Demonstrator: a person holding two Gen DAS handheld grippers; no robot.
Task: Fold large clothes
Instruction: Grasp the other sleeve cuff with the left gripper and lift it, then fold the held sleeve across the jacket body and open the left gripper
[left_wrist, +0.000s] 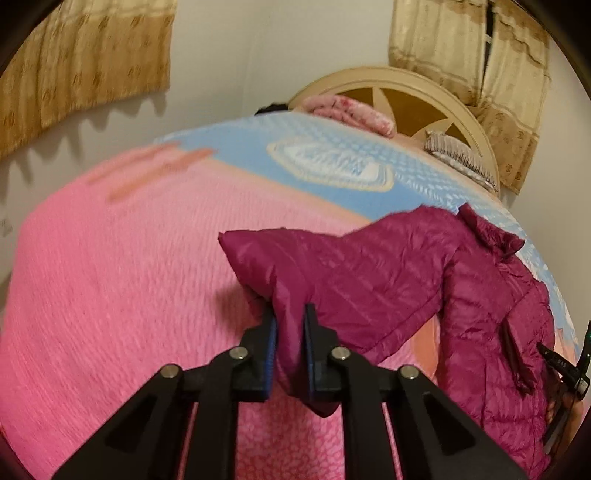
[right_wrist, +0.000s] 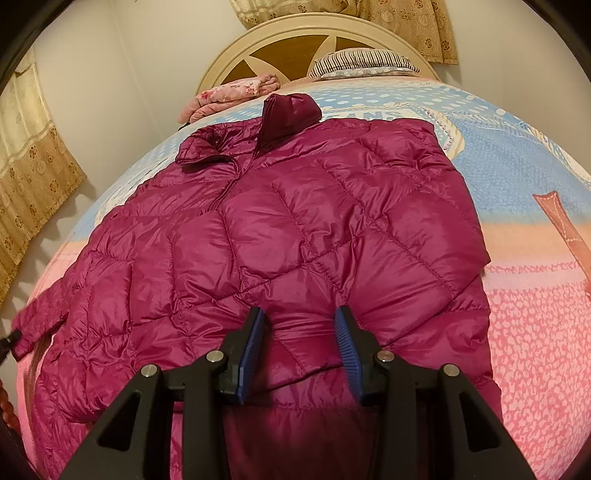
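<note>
Left gripper (left_wrist: 290, 350), in its own wrist view, is clamped on the cuff end of a sleeve (left_wrist: 295, 280) of the magenta quilted down jacket (left_wrist: 491, 314), the fabric pinched tight between its blue pads. That sleeve stretches across the pink part of the bedspread (left_wrist: 110, 295), while the jacket's body lies toward the bed's right edge.

Right gripper (right_wrist: 300, 345), in its wrist view, has its jaws partly closed with a fold of the jacket (right_wrist: 295, 221) bunched between the pads (right_wrist: 347, 347). The jacket lies spread along the bed, collar (right_wrist: 288, 110) toward the headboard (right_wrist: 258, 40), near a folded pink blanket (right_wrist: 229, 94) and a striped pillow (right_wrist: 354, 61).
</note>
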